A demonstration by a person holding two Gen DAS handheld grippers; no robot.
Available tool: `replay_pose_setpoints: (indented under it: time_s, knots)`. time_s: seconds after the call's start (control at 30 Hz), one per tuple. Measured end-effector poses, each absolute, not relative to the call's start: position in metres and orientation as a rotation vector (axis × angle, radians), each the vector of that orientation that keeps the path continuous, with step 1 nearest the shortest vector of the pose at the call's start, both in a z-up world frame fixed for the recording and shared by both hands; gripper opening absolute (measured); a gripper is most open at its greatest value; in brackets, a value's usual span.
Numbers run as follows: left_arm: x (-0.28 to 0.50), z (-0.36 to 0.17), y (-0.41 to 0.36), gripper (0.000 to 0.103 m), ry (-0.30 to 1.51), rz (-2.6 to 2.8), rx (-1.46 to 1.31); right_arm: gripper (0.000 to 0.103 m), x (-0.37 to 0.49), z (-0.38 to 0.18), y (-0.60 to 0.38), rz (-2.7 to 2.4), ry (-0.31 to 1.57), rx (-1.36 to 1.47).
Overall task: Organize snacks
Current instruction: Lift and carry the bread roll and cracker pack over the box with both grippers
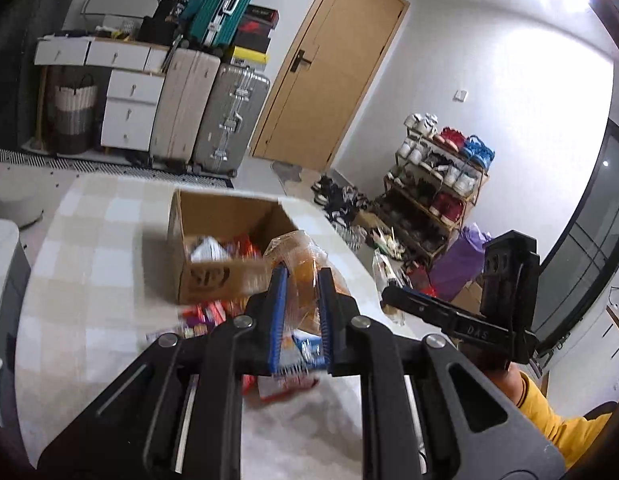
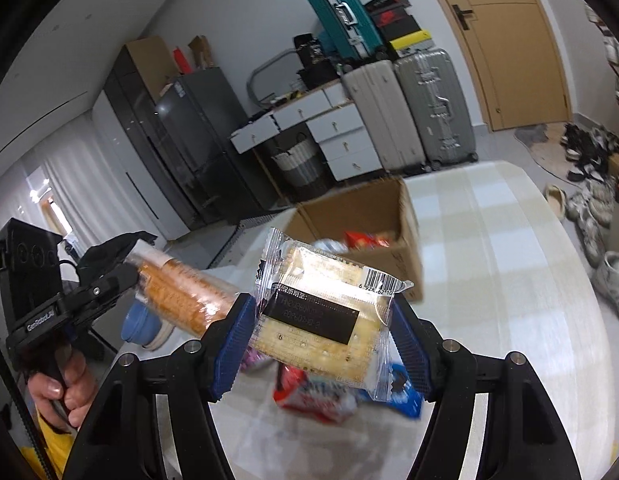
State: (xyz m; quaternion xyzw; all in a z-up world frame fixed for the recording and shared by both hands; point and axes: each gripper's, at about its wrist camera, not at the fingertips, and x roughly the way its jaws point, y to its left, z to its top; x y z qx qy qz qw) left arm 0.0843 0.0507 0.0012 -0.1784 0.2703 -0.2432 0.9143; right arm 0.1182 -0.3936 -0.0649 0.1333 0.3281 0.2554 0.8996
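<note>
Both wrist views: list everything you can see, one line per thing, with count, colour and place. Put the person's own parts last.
cardboard box: one, brown, open, on the table, snacks inside
table: one, cream-and-white checked cover
cracker pack: one, clear wrapper, pale crackers, in the right gripper
orange snack pack: one, clear wrapper, orange contents, in the left gripper
loose snacks: several, red and blue, on the table under the grippers
suitcases: three, teal, beige, silver, by the far wall
door: one, tan wood, shut
shoe rack: one, wooden, full of shoes
drawer unit: one, white
left gripper: black, blue pads, shut on the orange pack
right gripper: black, blue pads, clamping the cracker pack
sleeve: yellow
</note>
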Motion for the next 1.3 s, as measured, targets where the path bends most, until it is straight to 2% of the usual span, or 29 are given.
replay_pose_setpoints:
  time_s: [0.27, 0.53, 0.97, 1.3]
  knots:
    - [0.143, 0.039, 0.069, 0.012, 0.536, -0.479, -0.389, 0.068, 0.169, -0.029, -0.372, 0.568, 0.656, 0.258]
    - [0.225, 0.047, 0.066, 0.012, 0.572, -0.453, -0.392, 0.068, 0.239, -0.018, -0.351, 0.594, 0.692, 0.274]
    - [0.34, -0.005, 0.052, 0.012, 0.679, -0.41, -0.389, 0.068, 0.317, -0.045, -0.33, 0.591, 0.779, 0.243]
    - [0.364, -0.05, 0.037, 0.012, 0.743, -0.398, -0.363, 0.068, 0.334, -0.079, -0.322, 0.586, 0.839, 0.211]
